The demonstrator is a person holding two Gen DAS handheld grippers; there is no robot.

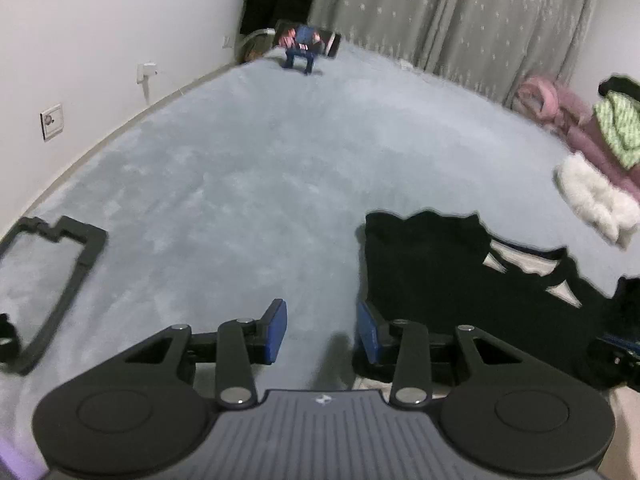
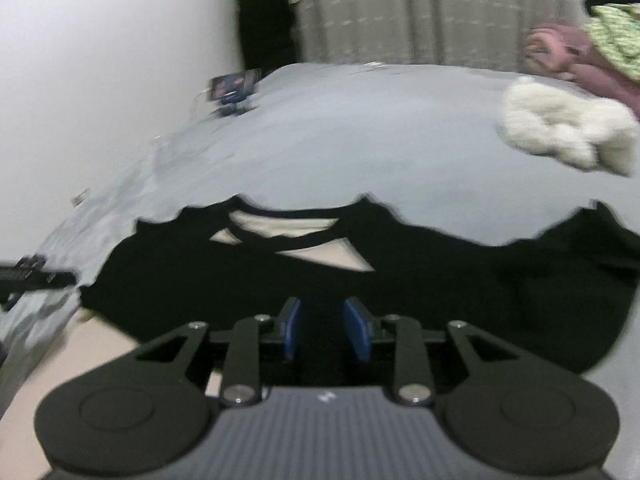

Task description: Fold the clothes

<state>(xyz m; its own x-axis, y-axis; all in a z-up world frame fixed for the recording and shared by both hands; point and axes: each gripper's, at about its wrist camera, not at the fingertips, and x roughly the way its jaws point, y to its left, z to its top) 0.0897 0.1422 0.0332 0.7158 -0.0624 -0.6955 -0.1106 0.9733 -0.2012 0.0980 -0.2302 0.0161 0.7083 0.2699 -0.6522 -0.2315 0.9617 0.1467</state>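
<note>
Both hand-held grippers sit low over the bed (image 1: 260,160). On its grey-blue cover the black top (image 2: 360,264) lies spread, white collar showing. It lies just ahead of and under the right hand-held gripper (image 2: 323,330), whose blue pads stand apart with dark cloth between them, not pinched. Beside the top's left edge, the left hand-held gripper (image 1: 322,330) is spread wide over bare cover. Far right: pink, green and white clothes (image 1: 596,160). A phone (image 1: 308,38) on a stand sits far back.

Open bedspread (image 1: 248,168): wide, bare – passable
Left edge: black frame (image 1: 60,280)
Right side: fluffy white garment (image 1: 596,200), pink pile (image 1: 568,120) – blocking
</note>
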